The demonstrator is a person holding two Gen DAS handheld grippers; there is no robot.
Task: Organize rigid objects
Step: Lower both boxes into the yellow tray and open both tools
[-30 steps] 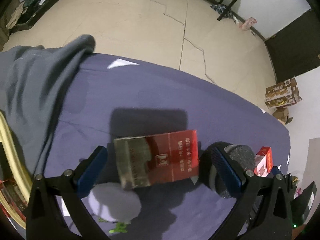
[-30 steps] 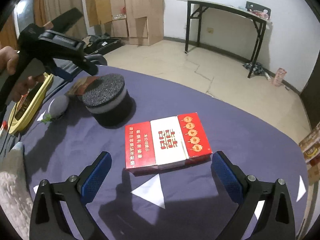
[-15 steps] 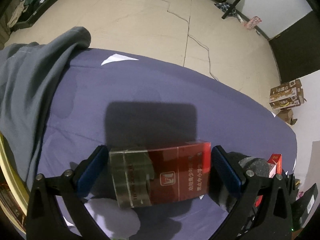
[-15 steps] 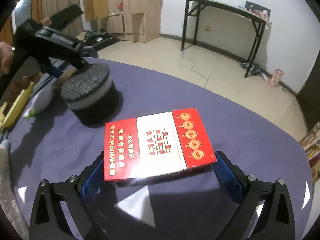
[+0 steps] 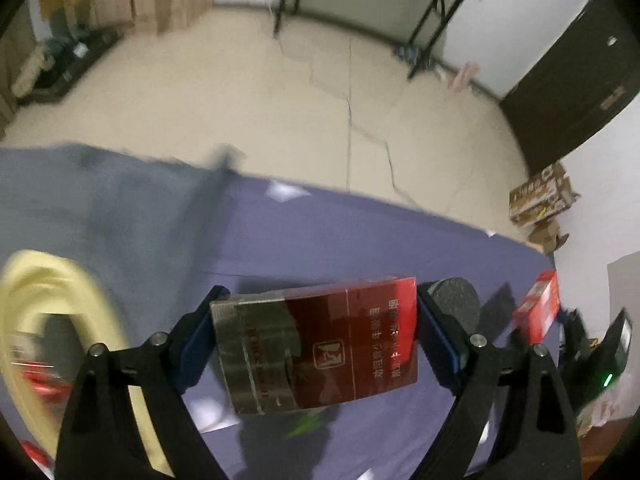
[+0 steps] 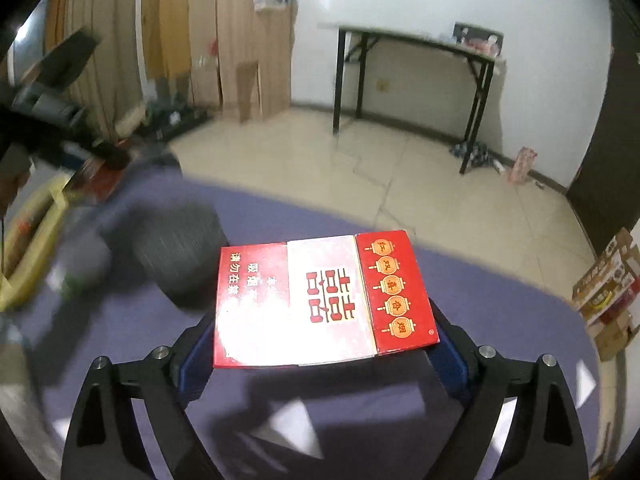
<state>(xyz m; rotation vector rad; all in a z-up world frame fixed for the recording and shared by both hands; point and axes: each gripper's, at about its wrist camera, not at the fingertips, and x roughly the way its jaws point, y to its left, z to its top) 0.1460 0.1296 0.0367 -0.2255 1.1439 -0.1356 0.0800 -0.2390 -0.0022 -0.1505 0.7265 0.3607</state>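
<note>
jaws of both grippers have just been closing, and each pair now pinches a flat carton by its short ends. left gripper (image 5: 314,332) grips a dark red and grey carton (image 5: 316,344), held clear above the purple-covered bench (image 5: 360,232); the carton's shadow falls on the cloth beneath it. right gripper (image 6: 320,344) grips a red and white carton (image 6: 324,300) printed with lanterns, which also sits between the blue pads above the bench (image 6: 500,312). beside that carton, on its left, stands a dark round sponge block (image 6: 176,248), blurred. farther left of the block lies a yellow tray (image 6: 28,240) at the bench edge. in the left wrist view the same block (image 5: 454,298) shows just right of the dark carton, and a grey cloth (image 5: 100,208) lies on the bench to its upper left.
</note>
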